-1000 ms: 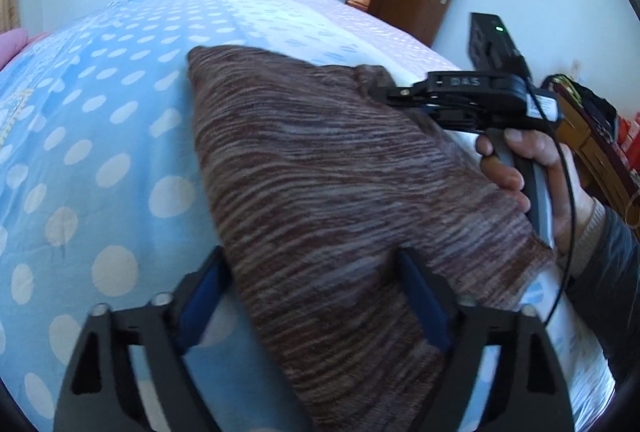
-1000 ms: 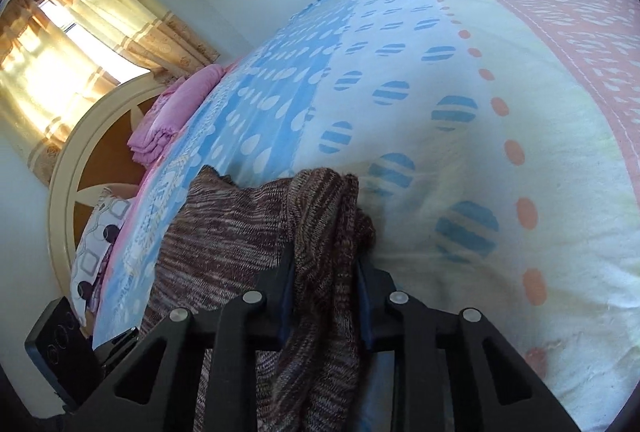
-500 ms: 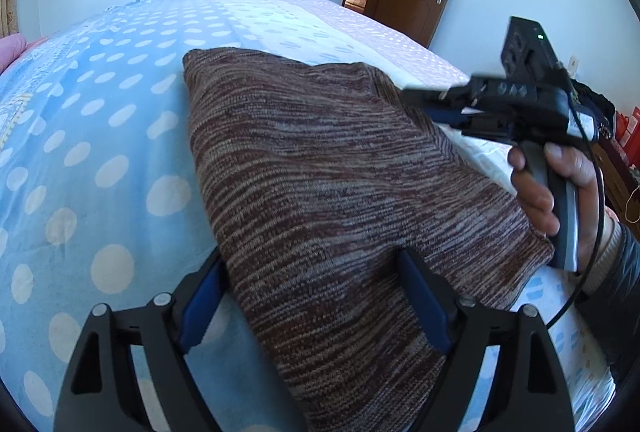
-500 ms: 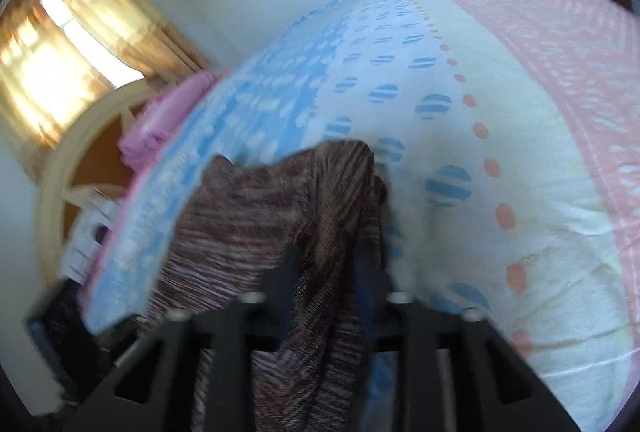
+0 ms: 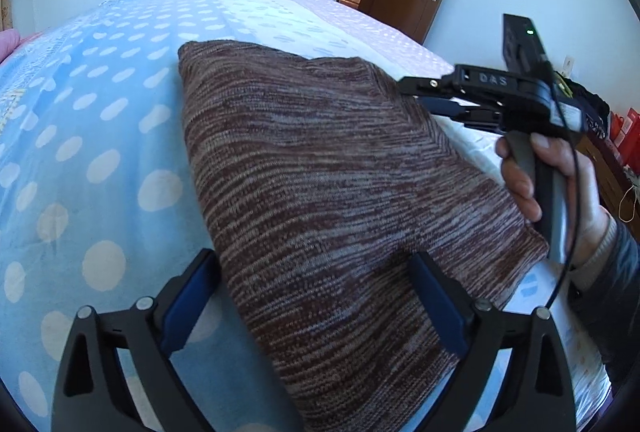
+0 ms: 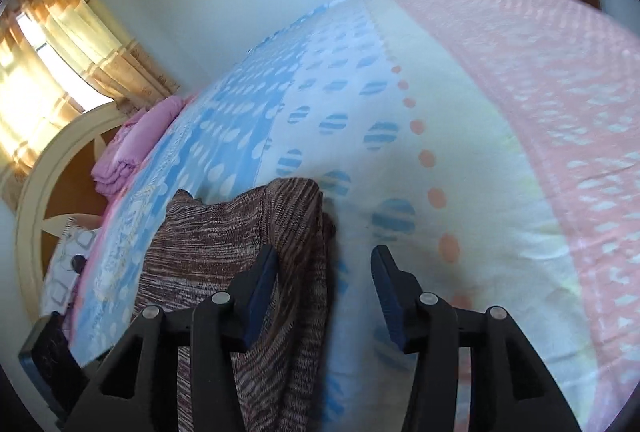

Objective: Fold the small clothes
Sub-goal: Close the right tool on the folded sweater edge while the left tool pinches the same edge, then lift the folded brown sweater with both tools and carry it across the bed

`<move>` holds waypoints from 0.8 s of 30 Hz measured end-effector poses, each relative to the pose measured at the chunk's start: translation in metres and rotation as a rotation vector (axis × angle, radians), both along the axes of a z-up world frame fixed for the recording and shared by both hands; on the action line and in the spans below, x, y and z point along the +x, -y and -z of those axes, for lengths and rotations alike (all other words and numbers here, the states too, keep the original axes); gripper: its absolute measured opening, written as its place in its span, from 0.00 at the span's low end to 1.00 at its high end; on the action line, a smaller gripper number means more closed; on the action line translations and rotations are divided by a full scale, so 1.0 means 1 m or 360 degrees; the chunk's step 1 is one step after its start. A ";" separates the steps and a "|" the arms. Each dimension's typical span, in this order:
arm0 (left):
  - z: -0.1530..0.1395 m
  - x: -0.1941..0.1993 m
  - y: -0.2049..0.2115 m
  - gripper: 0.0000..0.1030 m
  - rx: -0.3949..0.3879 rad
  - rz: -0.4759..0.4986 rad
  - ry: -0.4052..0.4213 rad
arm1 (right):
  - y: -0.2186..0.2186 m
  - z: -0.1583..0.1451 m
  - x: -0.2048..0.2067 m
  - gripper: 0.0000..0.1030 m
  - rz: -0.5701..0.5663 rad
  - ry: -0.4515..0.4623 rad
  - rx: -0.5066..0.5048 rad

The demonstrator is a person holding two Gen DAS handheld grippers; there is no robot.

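Left wrist view: the left gripper (image 5: 316, 296) sits low in the frame with its two blue-padded jaws spread wide, holding nothing; the near part of a brown marled knit garment (image 5: 320, 191) lies between and beneath them. From here the garment runs away toward the far side of the bed, its long axis pointing from the gripper to a rounded far-left corner. It looks already folded into a thick slab, with a straight left edge and a slanted right edge. The knit is ribbed in fine brown, grey and cream streaks and looks soft and heavy.

At the right edge of the garment, the right gripper (image 5: 436, 99) is seen from the side, carried by a bare right hand (image 5: 548, 171). Right wrist view: the right gripper (image 6: 324, 284) has its jaws parted, gripping nothing; a bunched fold of the garment (image 6: 280, 232) lies against its left finger, while bare bedding fills the gap.

The garment rests on a bedspread (image 5: 80, 135) of smooth cotton: blue with white dots on the left, pale with striped blue dots in the middle, pink at the far right. Judging by this, the left gripper is nearer the garment's near end, the right one nearer its far right corner
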State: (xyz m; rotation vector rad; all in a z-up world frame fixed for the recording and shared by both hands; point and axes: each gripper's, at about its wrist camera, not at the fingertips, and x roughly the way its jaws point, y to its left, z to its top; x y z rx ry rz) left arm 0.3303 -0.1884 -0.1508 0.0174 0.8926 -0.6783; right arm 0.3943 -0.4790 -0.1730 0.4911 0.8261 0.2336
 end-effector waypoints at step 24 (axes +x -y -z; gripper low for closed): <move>-0.019 -0.034 0.011 0.33 0.0262 -0.0054 0.0130 | -0.029 -0.015 0.000 0.21 -0.0110 0.0033 0.0175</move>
